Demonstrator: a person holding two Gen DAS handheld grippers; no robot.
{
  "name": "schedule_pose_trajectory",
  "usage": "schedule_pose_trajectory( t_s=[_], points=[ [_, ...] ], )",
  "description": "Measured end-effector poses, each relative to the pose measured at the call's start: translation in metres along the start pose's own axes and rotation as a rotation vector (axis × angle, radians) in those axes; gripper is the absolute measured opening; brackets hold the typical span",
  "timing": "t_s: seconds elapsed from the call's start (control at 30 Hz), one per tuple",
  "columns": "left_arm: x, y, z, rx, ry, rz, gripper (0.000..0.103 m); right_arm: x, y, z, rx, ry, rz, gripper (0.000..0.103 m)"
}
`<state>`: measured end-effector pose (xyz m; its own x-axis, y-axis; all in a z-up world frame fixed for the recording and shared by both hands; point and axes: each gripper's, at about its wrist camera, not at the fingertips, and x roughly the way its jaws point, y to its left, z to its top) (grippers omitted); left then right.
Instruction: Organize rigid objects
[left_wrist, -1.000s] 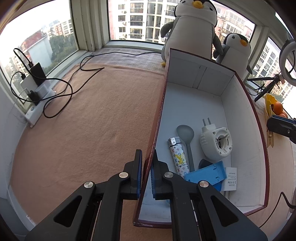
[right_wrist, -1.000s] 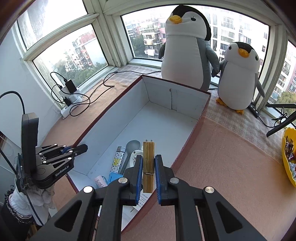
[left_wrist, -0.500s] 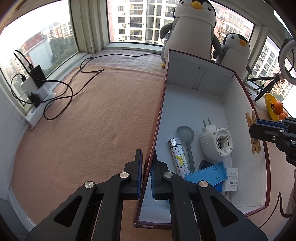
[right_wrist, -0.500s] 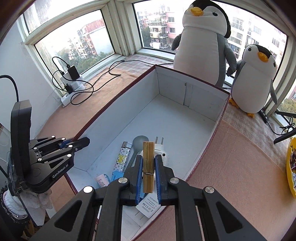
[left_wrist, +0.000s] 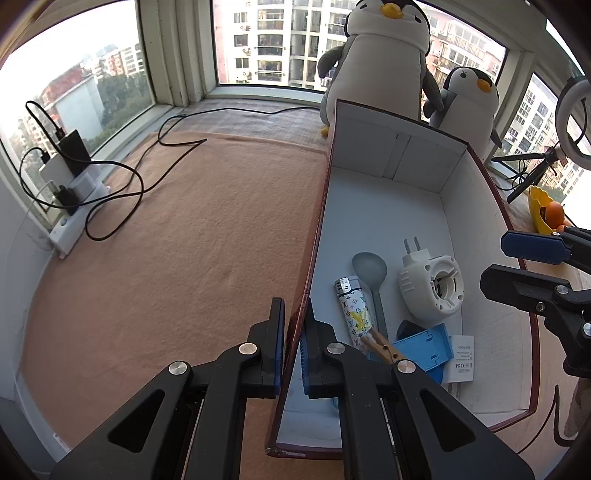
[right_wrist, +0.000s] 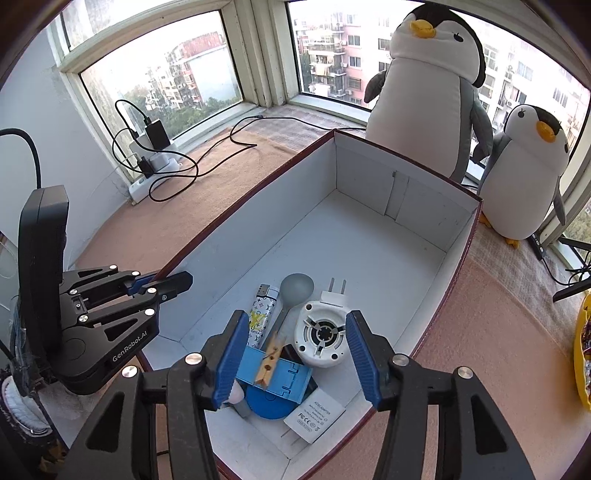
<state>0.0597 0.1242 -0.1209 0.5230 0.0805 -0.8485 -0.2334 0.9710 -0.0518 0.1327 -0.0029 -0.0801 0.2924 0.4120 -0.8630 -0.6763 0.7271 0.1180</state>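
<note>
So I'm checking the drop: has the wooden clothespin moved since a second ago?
Yes. The wooden clothespin has left the opening right hand-held gripper and now lies in the box on the blue holder, beside the lighter.

Your right gripper (right_wrist: 293, 354) no longer clamps the small wooden clothespin (right_wrist: 269, 360): its blue-padded jaws are opening with nothing between them. The clothespin has dropped into the white-lined, maroon-edged cardboard box (right_wrist: 369, 236) and now lies tilted across the flat blue plastic piece (right_wrist: 286, 378), beside the patterned lighter (right_wrist: 262, 314). Your right gripper has also moved in over the box's near end.
</note>
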Motion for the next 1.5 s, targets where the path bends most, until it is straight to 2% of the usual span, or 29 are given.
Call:
schedule_pose_trajectory(
  t_s=[0.5, 0.53, 0.6, 0.63, 0.67, 0.7, 0.87, 0.97, 1.03, 1.23, 1.5],
  points=[
    [-0.003, 0.000, 0.001, 0.013, -0.005, -0.003, 0.007, -0.013, -0.003, -0.008, 0.013, -0.017, -0.018, 0.053],
    [-0.004, -0.001, 0.001, 0.019, -0.011, -0.003, 0.011, -0.015, -0.004, -0.009, 0.015, -0.021, -0.023, 0.054],
    [-0.008, -0.003, 0.003, 0.025, -0.031, 0.005, 0.030, -0.021, -0.006, -0.013, 0.020, -0.031, -0.032, 0.060],
    [-0.011, -0.003, 0.003, 0.027, -0.047, 0.013, 0.048, -0.025, -0.008, -0.015, 0.026, -0.037, -0.038, 0.061],
    [-0.015, -0.004, 0.004, 0.028, -0.065, 0.019, 0.059, -0.029, -0.010, -0.017, 0.032, -0.043, -0.047, 0.062],
    [-0.019, -0.004, 0.005, 0.027, -0.082, 0.023, 0.061, -0.032, -0.012, -0.019, 0.039, -0.049, -0.052, 0.062],
    [-0.038, -0.005, 0.010, 0.028, -0.134, 0.043, 0.071, -0.055, -0.020, -0.028, 0.071, -0.088, -0.082, 0.065],
    [-0.052, -0.010, 0.008, 0.050, -0.149, 0.047, 0.074, -0.069, -0.023, -0.033, 0.083, -0.116, -0.104, 0.069],
    [-0.059, -0.016, 0.006, 0.062, -0.143, 0.040, 0.081, -0.078, -0.025, -0.036, 0.090, -0.131, -0.117, 0.069],
    [-0.084, -0.040, -0.007, 0.090, -0.123, 0.016, 0.081, -0.102, -0.030, -0.052, 0.128, -0.174, -0.140, 0.076],
    [-0.107, -0.057, -0.011, 0.077, -0.133, -0.034, 0.082, -0.126, -0.040, -0.076, 0.175, -0.203, -0.183, 0.077]
  ],
)
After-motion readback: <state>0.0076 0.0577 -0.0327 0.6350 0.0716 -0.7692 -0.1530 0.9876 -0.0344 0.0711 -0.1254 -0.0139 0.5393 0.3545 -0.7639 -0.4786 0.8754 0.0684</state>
